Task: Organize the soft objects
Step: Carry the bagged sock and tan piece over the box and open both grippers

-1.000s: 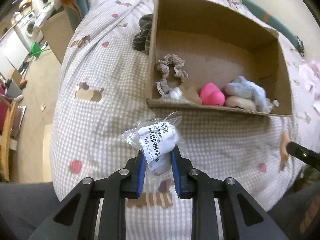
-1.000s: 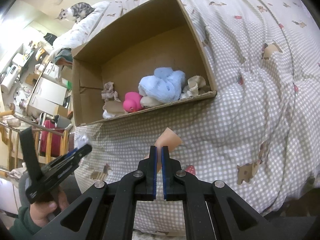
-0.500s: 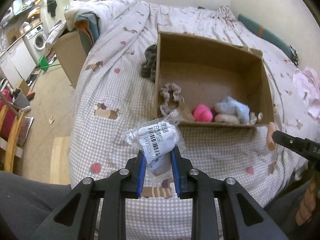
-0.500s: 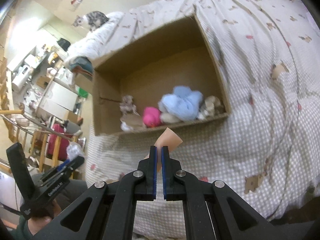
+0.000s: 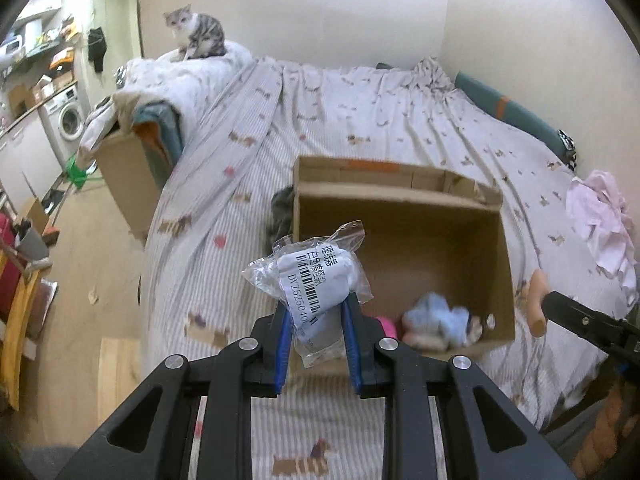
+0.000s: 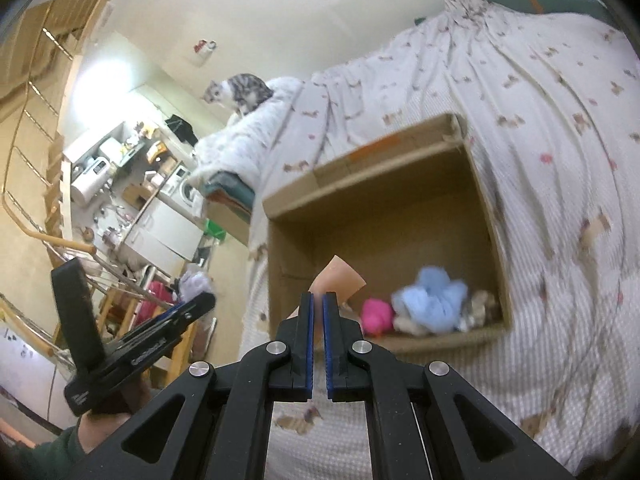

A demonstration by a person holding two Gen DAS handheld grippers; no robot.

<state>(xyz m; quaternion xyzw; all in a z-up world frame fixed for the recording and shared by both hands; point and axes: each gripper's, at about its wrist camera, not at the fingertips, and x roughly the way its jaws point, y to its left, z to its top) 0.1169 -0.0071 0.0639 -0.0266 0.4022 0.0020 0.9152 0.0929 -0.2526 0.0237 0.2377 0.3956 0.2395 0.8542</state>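
left tool (image 5: 316, 336): clamped on the plastic bag (image 5: 310, 276), now lifted up over the box's near wall
right tool (image 6: 318, 336): pinched shut on a tan pad (image 6: 338, 278), raised too
box (image 5: 506, 256): farther back on the bed (image 5: 360, 120) now, so drop-off looks next

Both wrist cameras look steeply down along their fingers from near the bed's foot. Each shows the cardboard box (image 5: 400, 216) (image 6: 384, 184) at twelve o'clock and the cat (image 5: 196, 36) (image 6: 238, 92) at eleven.
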